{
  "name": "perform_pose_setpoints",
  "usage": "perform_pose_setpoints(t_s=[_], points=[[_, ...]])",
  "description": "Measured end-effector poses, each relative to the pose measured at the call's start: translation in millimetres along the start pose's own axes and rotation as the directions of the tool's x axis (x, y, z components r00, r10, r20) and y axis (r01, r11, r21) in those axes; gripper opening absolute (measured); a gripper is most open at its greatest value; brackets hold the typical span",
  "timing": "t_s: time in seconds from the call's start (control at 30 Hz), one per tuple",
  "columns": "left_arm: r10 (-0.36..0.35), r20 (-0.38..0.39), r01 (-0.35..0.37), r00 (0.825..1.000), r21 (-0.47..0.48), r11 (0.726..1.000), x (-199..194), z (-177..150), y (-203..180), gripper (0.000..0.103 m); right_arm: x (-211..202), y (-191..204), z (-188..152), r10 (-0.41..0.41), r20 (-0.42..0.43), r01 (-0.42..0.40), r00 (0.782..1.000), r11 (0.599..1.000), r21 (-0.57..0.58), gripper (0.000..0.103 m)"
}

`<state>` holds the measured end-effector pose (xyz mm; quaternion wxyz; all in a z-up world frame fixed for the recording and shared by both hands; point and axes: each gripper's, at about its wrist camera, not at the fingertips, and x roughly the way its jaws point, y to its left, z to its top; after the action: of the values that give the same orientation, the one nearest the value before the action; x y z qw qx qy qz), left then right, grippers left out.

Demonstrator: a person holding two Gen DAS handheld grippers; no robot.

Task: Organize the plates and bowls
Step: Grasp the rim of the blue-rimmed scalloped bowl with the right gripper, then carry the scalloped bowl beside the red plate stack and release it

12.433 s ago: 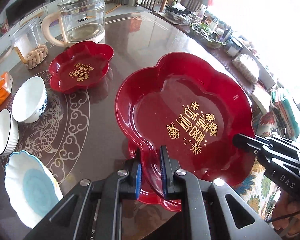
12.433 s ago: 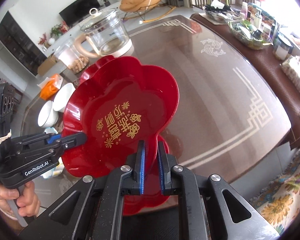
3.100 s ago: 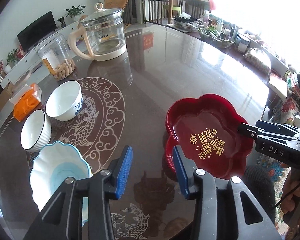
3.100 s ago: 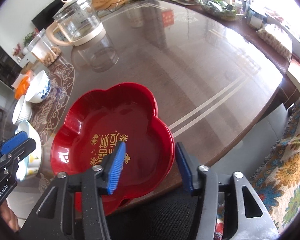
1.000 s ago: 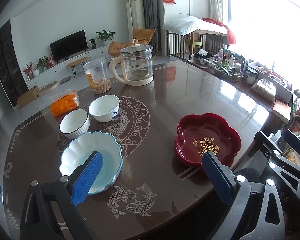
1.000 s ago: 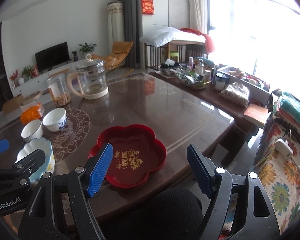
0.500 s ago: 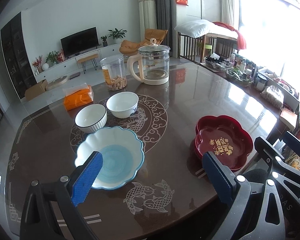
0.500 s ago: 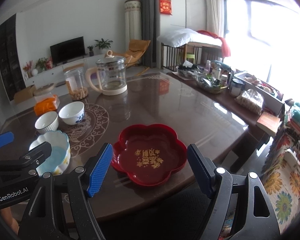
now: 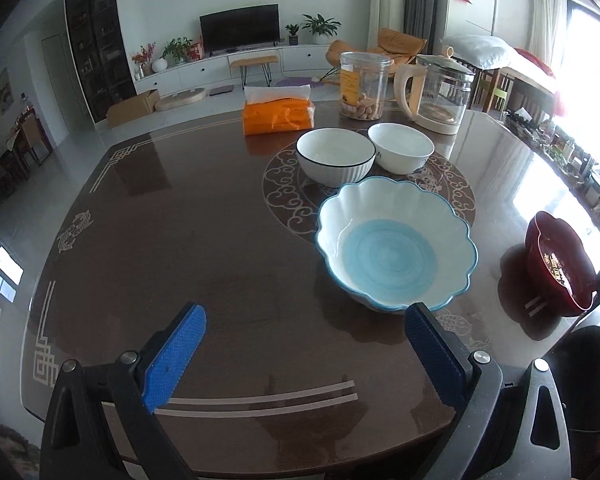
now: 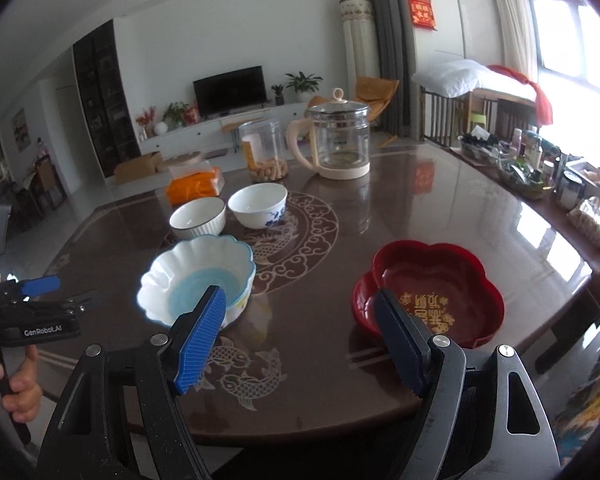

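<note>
The red plates (image 10: 428,292) sit stacked at lower right of the tabletop (image 10: 440,216), three bowls (image 9: 396,244) left loose, both grippers' fingers (image 9: 176,356) apart and empty.

Scalloped blue bowl (image 9: 396,246) before two white bowls (image 9: 335,156); jaws wide.

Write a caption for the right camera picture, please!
Open right gripper above the table, between scalloped blue bowl and red plates.
</note>
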<state>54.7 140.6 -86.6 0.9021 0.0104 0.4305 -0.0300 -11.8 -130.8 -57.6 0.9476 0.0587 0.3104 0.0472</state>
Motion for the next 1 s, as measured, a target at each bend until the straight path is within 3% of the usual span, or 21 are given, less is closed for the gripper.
perform_pose_setpoints(t_s=[0.07, 0.17, 0.3, 0.43, 0.6, 0.7, 0.8, 0.9, 0.97, 1.0], points=[[-0.034, -0.015, 0.034, 0.999, -0.029, 0.999, 4, 0, 6, 0.099, 18, 11, 2, 0.074, -0.069, -0.076, 0.995, 0.997, -0.030, 0.079], [-0.055, -0.021, 0.054, 0.998, -0.019, 0.998, 16, 6, 3, 0.099, 49, 25, 5, 0.113, -0.163, -0.122, 0.980, 0.992, -0.045, 0.079], [-0.101, -0.066, 0.098, 0.993, -0.045, 0.994, 45, 21, 3, 0.099, 90, 33, 11, 0.029, -0.275, -0.056, 0.961, 0.994, -0.091, 0.079], [-0.112, -0.103, 0.107, 0.988, -0.054, 0.993, 76, 35, 4, 0.099, 118, 31, 19, 0.006, -0.298, -0.040, 0.955, 0.993, -0.107, 0.079], [-0.128, -0.145, 0.118, 0.981, -0.078, 0.990, 110, 47, 5, 0.093, 156, 26, 27, 0.065, -0.334, -0.079, 0.940, 0.996, -0.029, 0.078], [-0.132, -0.175, 0.121, 0.976, -0.073, 0.990, 127, 50, 2, 0.080, 178, 25, 28, 0.075, -0.351, -0.084, 0.933, 0.996, -0.011, 0.074], [-0.150, -0.213, 0.137, 0.965, -0.077, 0.988, 142, 49, 0, 0.062, 197, 21, 26, 0.099, -0.396, -0.097, 0.913, 0.995, 0.024, 0.046], [-0.175, -0.241, 0.156, 0.955, -0.093, 0.983, 152, 46, -2, 0.042, 207, 18, 23, 0.114, -0.408, -0.102, 0.906, 0.993, 0.051, 0.039], [-0.199, -0.261, 0.176, 0.944, -0.110, 0.978, 158, 44, -3, 0.023, 210, 17, 21, 0.125, -0.419, -0.108, 0.899, 0.992, 0.064, 0.029], [-0.216, -0.270, 0.189, 0.938, -0.122, 0.974, 162, 43, -4, 0.020, 213, 17, 20, 0.133, -0.428, -0.112, 0.894, 0.991, 0.074, 0.020]])
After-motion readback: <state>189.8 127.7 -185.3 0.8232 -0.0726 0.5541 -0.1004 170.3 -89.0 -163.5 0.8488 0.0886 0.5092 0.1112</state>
